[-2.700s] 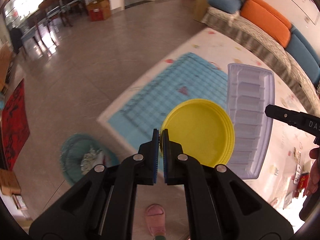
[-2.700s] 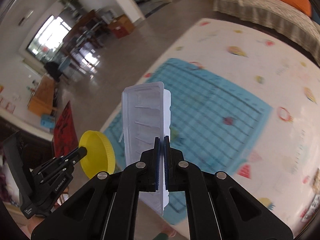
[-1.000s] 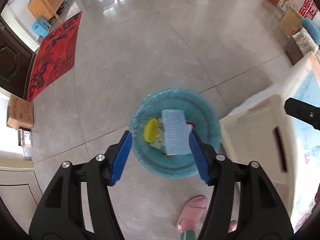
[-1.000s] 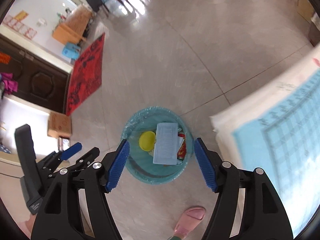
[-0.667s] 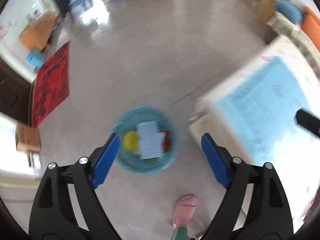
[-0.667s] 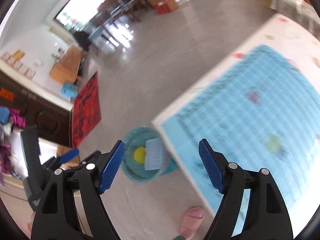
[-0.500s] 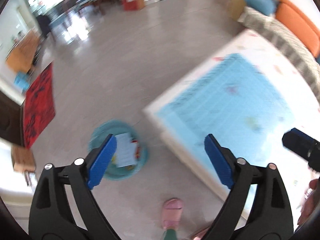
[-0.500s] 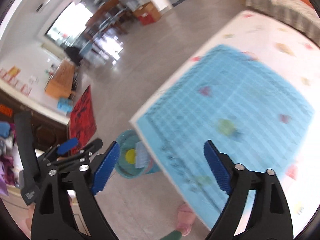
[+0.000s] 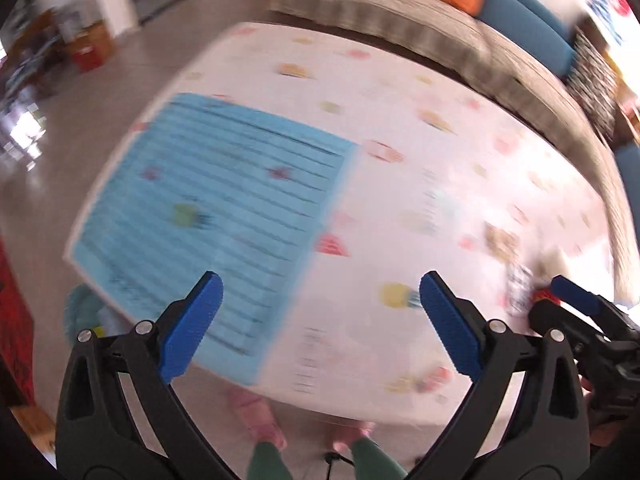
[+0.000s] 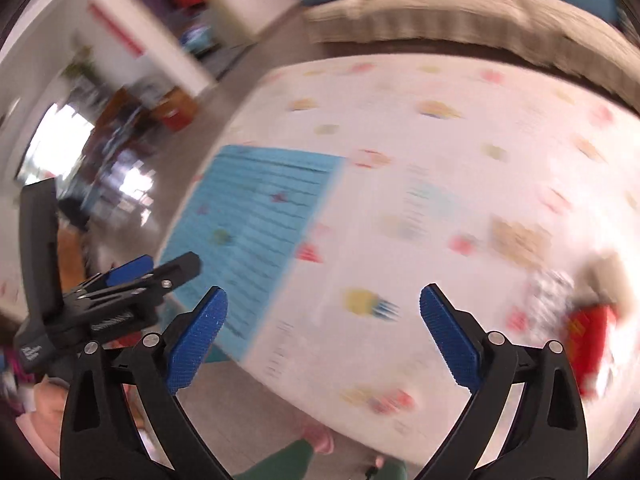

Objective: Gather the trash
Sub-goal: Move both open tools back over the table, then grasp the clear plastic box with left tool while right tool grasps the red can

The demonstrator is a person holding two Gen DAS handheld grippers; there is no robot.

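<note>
Both tongs, left (image 9: 320,328) and right (image 10: 322,332), gape wide and empty above the table (image 9: 440,152); red trash (image 10: 588,340) perhaps lies upright, blurred.

A white play mat (image 9: 420,152) with small coloured pictures fills the middle of both views, a blue gridded panel (image 9: 224,208) on its left part. A sofa (image 9: 400,16) with orange and blue cushions runs along the top. Pink slippers (image 9: 256,420) show at the bottom edge.

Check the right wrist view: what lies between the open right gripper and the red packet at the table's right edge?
Only bare patterned tablecloth lies between the right gripper and the red packet; blur hides small items.
</note>
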